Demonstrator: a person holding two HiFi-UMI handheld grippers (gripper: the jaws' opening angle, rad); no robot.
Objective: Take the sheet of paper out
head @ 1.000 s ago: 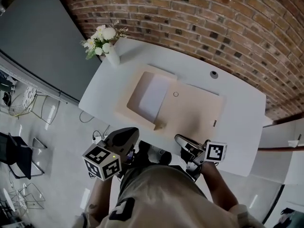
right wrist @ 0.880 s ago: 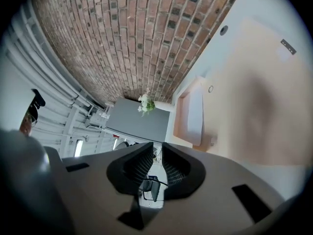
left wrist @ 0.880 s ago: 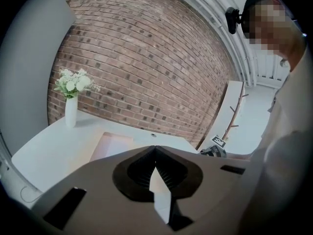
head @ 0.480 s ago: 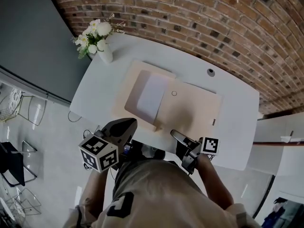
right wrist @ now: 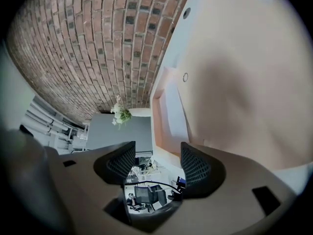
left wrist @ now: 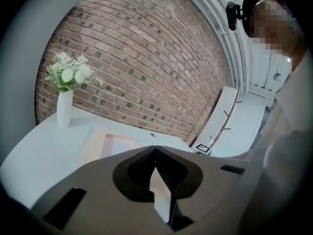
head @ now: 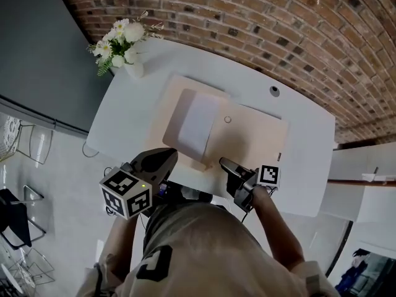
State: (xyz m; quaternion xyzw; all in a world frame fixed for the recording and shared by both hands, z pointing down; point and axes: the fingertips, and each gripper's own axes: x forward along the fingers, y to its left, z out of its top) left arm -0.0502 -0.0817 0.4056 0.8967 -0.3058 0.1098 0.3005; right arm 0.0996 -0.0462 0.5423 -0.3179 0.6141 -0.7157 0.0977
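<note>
Left margin: a grey wall panel is flanking the white table. Floor is showing past the table's rounded left end.
Far-left corner: a white vase of flowers is standing upright, well apart from the folder.
Left gripper: it is hovering off the table's near edge, left of the folder. Its jaws are closed tip to tip with nothing clamped between them.
Open room, left: a bare strip of tabletop is running between the vase and the folder's left edge.
Sheet of paper: it is lying flat in the left half of the open beige folder, with a beige margin showing around it.
Sheet axis: in the head view the long axis is running from the near table edge toward the brick wall, leaning slightly right at the far end. One short edge is facing the person.
Folder flap: it is lying flat to the sheet's right, its near edge close to the table's near edge.
Right gripper: it is sitting at the folder's near edge, rolled onto its side. Its jaws have just been opening and are standing wide, with nothing between the pads. Contact with the folder cannot be judged.
Open room, right: a wider bare area is stretching from the flap to the table's right end. A small round port is sitting in the far strip by the wall.
</note>
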